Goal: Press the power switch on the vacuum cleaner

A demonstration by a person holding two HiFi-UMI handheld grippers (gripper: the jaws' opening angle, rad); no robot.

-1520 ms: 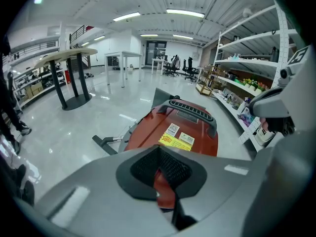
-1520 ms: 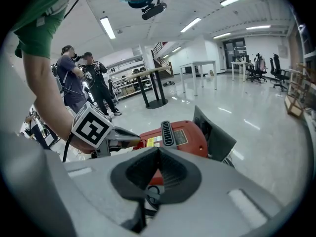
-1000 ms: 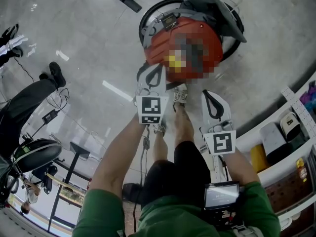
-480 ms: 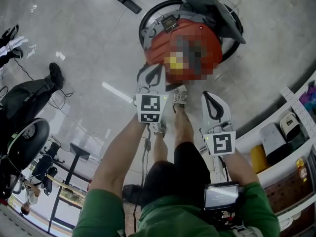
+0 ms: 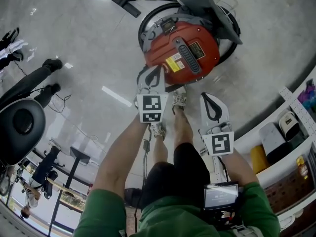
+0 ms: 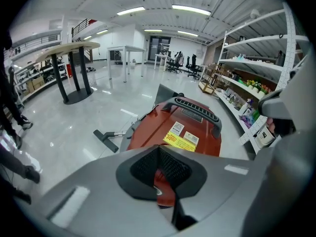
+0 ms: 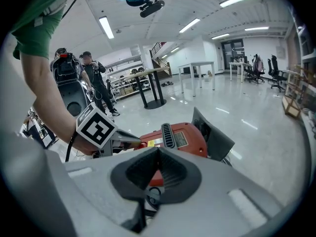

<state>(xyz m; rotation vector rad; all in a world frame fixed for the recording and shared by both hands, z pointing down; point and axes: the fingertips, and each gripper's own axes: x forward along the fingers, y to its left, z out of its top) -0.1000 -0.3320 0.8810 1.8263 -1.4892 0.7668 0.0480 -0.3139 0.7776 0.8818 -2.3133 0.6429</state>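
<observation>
Though the vacuum cleaner point(image 5: 185, 46) switch is indistinct, left gripper point(image 5: 158, 67) and right gripper point(image 5: 208, 94) are closed; empty.

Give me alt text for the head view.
From above, a person in a green top points two shut grippers at a red vacuum cleaner on a shiny floor. The left gripper nearly reaches its body; the right gripper sits further back.

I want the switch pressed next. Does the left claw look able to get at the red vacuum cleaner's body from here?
Probably yes. The left claw, jaws together, points at the near end of the red vacuum cleaner with nothing between them; its hose and floor nozzle lie on the far side.
</observation>
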